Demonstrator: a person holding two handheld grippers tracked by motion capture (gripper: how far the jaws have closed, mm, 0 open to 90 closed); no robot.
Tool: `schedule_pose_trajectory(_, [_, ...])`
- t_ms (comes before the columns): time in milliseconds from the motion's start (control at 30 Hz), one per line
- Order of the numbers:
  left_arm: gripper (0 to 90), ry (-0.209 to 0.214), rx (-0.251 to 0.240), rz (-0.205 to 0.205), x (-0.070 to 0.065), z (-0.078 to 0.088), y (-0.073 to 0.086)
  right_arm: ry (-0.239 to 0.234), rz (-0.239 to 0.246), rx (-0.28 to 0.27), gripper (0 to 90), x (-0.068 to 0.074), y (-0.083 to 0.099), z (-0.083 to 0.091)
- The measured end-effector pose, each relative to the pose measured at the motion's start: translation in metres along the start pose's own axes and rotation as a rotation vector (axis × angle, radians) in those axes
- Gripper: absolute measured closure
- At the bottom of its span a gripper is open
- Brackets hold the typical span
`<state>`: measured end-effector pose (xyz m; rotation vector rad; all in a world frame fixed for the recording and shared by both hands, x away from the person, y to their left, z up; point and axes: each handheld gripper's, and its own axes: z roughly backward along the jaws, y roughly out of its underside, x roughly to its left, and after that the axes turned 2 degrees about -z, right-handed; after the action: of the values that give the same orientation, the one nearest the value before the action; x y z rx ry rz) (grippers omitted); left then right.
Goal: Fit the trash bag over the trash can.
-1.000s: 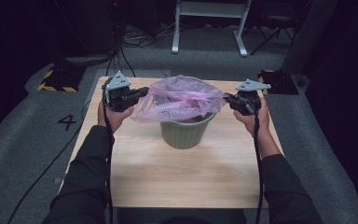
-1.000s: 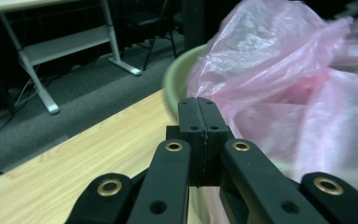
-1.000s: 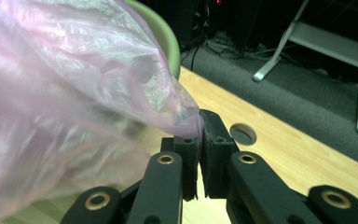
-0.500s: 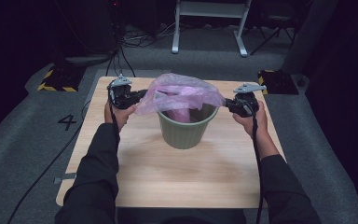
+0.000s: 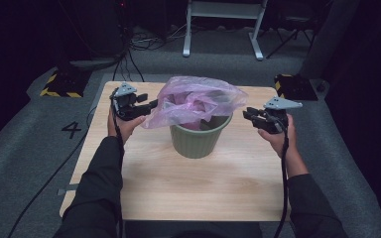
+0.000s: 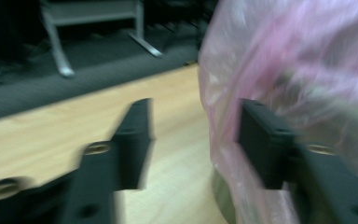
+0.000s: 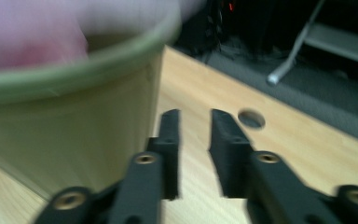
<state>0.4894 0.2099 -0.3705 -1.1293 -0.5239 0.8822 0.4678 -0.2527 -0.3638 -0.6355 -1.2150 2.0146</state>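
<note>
Bag (image 5: 193, 99) sits loose in bin (image 5: 198, 139), rim not yet covered; left tongs (image 5: 146, 105) and right tongs (image 5: 248, 115) just opened, both empty.

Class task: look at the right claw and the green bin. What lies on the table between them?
Nothing: bare wooden table separates the right claw from the green bin, as the high view and right gripper view show.

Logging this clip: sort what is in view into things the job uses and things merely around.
In use: pink plastic bag, green bin, left gripper, right gripper, both open.
Merely around: wooden table, white metal frame, hazard-striped block, floor cables.
</note>
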Motion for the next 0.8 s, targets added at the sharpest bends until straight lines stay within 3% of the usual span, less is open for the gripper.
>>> schedule_pose_trajectory(33, [30.7, -0.014, -0.008, -0.001, 0.000, 0.005, -0.002, -0.004, 0.003, -0.024, 64.7, 0.000, -0.002, 0.005])
schedule_pose_trajectory(100, [27.1, -0.053, -0.039, -0.006, -0.001, 0.019, -0.007, -0.016, 0.006, -0.046, 58.9, 0.000, -0.005, 0.012])
schedule_pose_trajectory(233, [21.8, -0.046, -0.076, -0.045, -0.005, 0.043, -0.014, -0.045, 0.044, -0.085, 46.3, 0.006, -0.010, 0.026])
schedule_pose_trajectory(367, [19.2, 0.031, -0.081, -0.088, -0.019, 0.065, -0.019, -0.064, 0.073, -0.112, 39.8, 0.016, -0.017, 0.038])
schedule_pose_trajectory(433, [18.3, 0.104, -0.099, -0.127, -0.035, 0.077, -0.015, -0.085, 0.086, -0.138, 37.4, 0.021, -0.021, 0.044])
schedule_pose_trajectory(533, [17.4, 0.162, -0.084, -0.192, -0.061, 0.084, -0.006, -0.110, 0.097, -0.148, 34.6, 0.027, -0.025, 0.050])
schedule_pose_trajectory(600, [16.5, 0.192, -0.069, -0.214, -0.073, 0.085, -0.001, -0.145, 0.104, -0.150, 32.7, 0.032, -0.027, 0.052])
schedule_pose_trajectory(700, [16.4, 0.221, -0.055, -0.243, -0.089, 0.084, 0.004, -0.165, 0.134, -0.144, 28.3, 0.041, -0.032, 0.051])
schedule_pose_trajectory(800, [23.7, 0.203, -0.025, -0.304, -0.100, 0.077, 0.006, -0.200, 0.178, -0.155, 26.4, 0.052, -0.036, 0.049])
